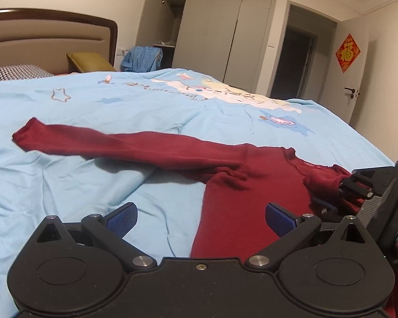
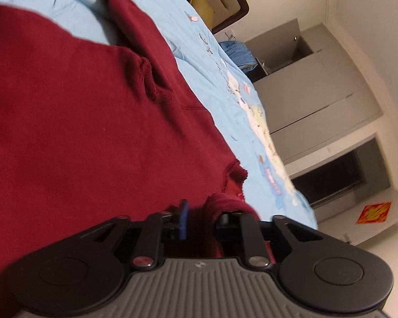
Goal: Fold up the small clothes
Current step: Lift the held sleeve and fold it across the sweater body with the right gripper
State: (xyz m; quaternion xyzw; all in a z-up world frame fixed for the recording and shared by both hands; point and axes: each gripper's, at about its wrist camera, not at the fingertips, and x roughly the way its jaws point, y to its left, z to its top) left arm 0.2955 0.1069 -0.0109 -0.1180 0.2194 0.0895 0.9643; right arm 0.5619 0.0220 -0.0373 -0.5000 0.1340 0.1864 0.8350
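At the far left of the left wrist view, the cuff (image 1: 24,132) of the outstretched sleeve (image 1: 124,145) was seen lying flat on the light blue bedsheet (image 1: 79,185), well apart from either tool. The sleeve ran rightward to the body of the dark red top (image 1: 252,206), which was spread on the bed with its neckline (image 1: 305,162) turned toward the far side of the bed.

The left gripper (image 1: 201,220) was held with its blue pads wide apart above the sheet and the garment's lower left edge; nothing was held between them.

Farther right, the right gripper (image 2: 201,222) was seen with a bunched wad of red cloth (image 2: 225,204) between its fingers, near the collar and shoulder. The jaws stood partly apart around the wad, so whether the cloth was firmly pinched could not be told.

The top was judged to be soft, light and limp, likely to sag and crease wherever it is lifted and to drag on the sheet. A hold at a seam, such as the shoulder or the cuff, was judged to be firmer than one on loose fabric, and the free sleeve's cuff appeared the natural place for the left tool to take.
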